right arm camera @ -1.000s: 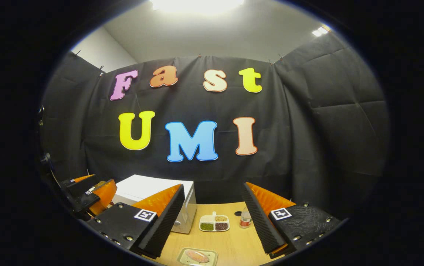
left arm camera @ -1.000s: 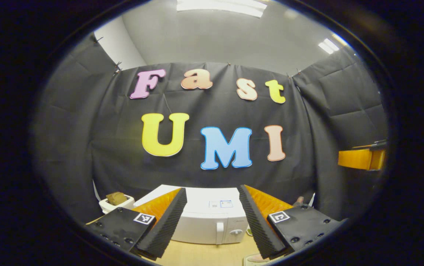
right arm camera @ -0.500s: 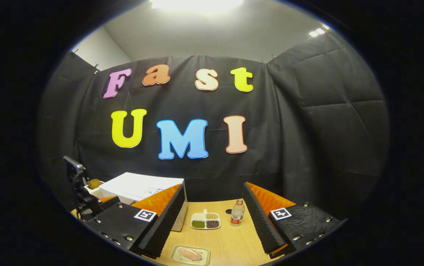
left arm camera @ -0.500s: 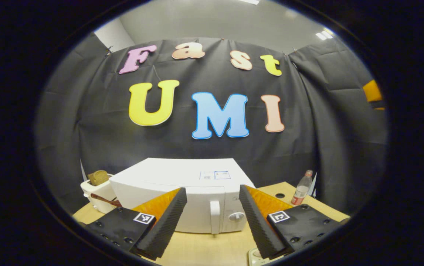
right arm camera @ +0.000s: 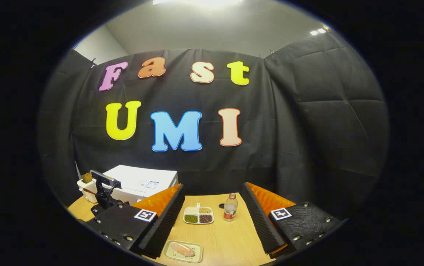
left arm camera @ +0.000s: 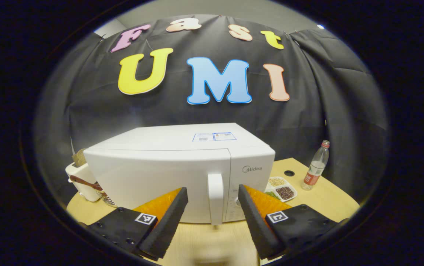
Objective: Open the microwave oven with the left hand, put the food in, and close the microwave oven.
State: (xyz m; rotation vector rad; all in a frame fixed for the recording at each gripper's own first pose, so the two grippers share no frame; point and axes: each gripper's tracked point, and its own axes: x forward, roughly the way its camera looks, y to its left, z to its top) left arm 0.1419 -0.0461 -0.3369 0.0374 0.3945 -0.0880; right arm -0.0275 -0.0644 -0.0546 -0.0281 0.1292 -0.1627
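Microwave (right arm camera: 138,183) front behind left finger (right arm camera: 160,214).

Lighting: bright ceiling panel (right arm camera: 197,2) overhead glared in the right gripper view | Distortion: fisheye bent the far wall at the edges | Focus: tabletop (left arm camera: 212,244) blurred nearest the left gripper view's camera; microwave (left arm camera: 160,166) evenly lit

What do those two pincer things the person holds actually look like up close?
Each tool, left and right, has two wedge-shaped fingers that taper forward, their inner faces ribbed like a saw edge. Each finger sits on a flat block studded with screws and bearing a small square black-and-white marker.
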